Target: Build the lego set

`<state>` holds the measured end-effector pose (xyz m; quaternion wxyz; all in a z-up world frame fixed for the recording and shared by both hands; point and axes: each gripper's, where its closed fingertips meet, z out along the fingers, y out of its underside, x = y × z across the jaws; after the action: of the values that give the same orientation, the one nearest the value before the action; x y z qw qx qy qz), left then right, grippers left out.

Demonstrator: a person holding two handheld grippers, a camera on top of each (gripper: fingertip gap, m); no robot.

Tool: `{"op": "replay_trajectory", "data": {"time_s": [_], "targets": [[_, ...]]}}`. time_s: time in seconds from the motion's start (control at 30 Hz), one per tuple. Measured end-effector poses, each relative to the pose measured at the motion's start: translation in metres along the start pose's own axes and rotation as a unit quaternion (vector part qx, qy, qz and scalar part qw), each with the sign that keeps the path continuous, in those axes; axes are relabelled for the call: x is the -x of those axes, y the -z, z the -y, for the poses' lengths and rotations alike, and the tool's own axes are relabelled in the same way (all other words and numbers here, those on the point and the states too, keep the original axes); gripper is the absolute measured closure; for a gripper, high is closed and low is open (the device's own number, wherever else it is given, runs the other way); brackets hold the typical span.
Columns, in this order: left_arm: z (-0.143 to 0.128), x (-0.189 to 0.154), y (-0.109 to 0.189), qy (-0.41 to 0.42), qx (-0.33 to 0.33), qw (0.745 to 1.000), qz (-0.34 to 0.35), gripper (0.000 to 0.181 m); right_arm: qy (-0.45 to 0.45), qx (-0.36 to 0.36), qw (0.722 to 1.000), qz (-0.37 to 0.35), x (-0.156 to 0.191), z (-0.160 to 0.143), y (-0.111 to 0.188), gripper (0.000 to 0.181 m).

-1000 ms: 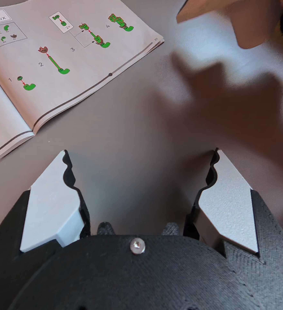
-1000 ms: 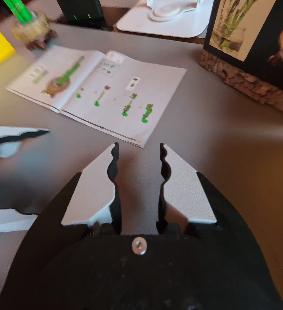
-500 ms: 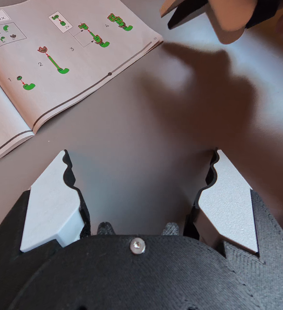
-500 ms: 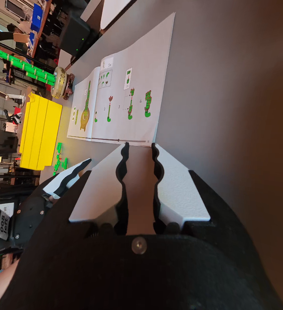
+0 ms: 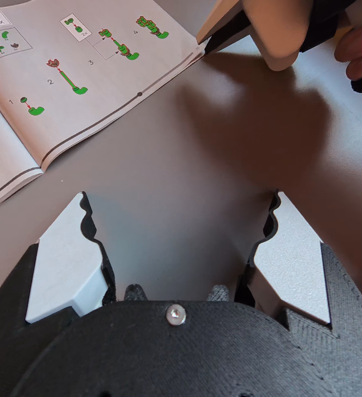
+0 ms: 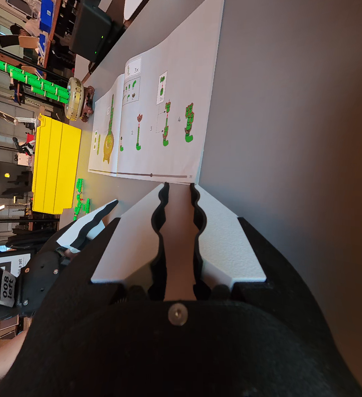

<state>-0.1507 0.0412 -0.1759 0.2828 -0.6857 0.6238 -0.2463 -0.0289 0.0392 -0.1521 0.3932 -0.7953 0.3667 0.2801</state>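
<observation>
Booklet (image 5: pixel 94 71) lies open on the grey desk (image 5: pixel 175 171), up in the far-left part of my left wrist view, and my left gripper (image 5: pixel 180 193) hangs over bare desk just short of it, jaws spread wide with nothing between them. My right gripper (image 5: pixel 203 46) shows at the top right of that same view, its tips right at the near corner of the booklet's right-hand page; whether they touch the paper or only hover beside it, I cannot tell. A person's fingers (image 5: pixel 360 49) show behind it at the edge.

Over to the right wrist view, which is rolled on its side: the right gripper (image 6: pixel 179 184) has its jaws drawn close but with a narrow gap, nothing gripped, and the tips sit just at the booklet's (image 6: pixel 171 120) near edge by the page corner. The left gripper (image 6: pixel 111 204) pokes in from the left. Loose green lego pieces (image 6: pixel 80 199) lie on the desk (image 6: pixel 283 129) between that gripper and a yellow bin (image 6: pixel 53 165). Beyond the bin, past the booklet's far-left corner, stands the built part: a tan pot (image 6: pixel 74 101) with green stalks (image 6: pixel 31 79) rising from it. A black box (image 6: pixel 89 36) sits near the desk's far edge.
</observation>
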Motion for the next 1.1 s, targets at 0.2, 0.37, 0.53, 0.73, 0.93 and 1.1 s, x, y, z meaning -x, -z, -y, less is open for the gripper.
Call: {"op": "replay_trajectory", "data": {"time_s": [0.2,0.37,0.53,0.73,0.93,1.1], "targets": [[0.0001,-0.0001,-0.0003,0.0,0.0,1.0,0.0,0.023,0.002,-0.016,1.0,-0.002,0.0002,0.0046,0.0053,0.161],[0.0001,-0.0001,-0.0003,0.0,0.0,1.0,0.0,0.023,0.002,-0.012,1.0,-0.007,-0.0032,0.0036,0.0031,0.159],[0.0003,-0.0001,-0.0004,0.0,0.0,1.0,0.0,0.023,0.002,-0.016,1.0,-0.002,-0.0023,0.0058,0.0012,0.159],[0.0003,-0.0001,-0.0005,0.0,0.0,1.0,0.0,0.023,-0.001,-0.016,1.0,0.008,0.0008,0.0058,-0.0014,0.159],[0.0003,-0.0002,-0.0004,0.0,0.0,1.0,0.0,0.023,-0.011,-0.021,1.0,0.02,0.0017,0.0059,-0.0019,0.161],[0.0003,-0.0002,-0.0004,0.0,0.0,1.0,0.0,0.023,-0.008,-0.015,1.0,0.006,-0.0035,0.0039,-0.0019,0.166]]}}
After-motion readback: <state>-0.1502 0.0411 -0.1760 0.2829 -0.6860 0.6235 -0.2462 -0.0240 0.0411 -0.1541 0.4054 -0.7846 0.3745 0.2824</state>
